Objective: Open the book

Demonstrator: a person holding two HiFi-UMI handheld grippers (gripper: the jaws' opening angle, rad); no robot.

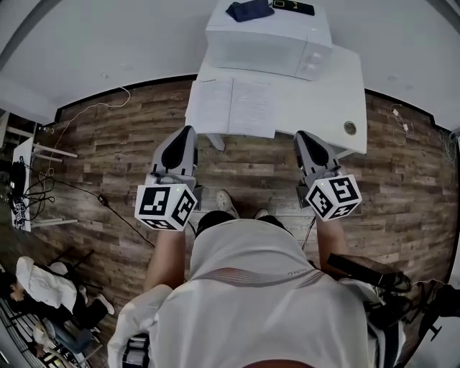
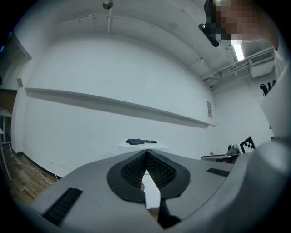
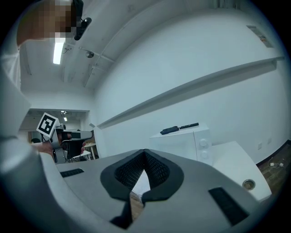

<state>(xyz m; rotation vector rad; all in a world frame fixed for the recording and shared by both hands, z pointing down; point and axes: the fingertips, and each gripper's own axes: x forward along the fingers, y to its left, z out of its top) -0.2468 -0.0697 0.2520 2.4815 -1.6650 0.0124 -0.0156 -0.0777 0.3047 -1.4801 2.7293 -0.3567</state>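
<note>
The book lies open on the front left part of the white table, showing two white pages. My left gripper is held level just short of the table's front edge, below the book, with its jaws shut and nothing between them. In the left gripper view the left gripper has its ribbed pads meeting at the tip. My right gripper hovers at the table's front edge to the right of the book. In the right gripper view the right gripper is likewise shut and holds nothing. Neither gripper touches the book.
A white microwave stands at the back of the table with a dark cloth and a remote on top. A small round object sits near the table's right front corner. Cables run over the wooden floor at left.
</note>
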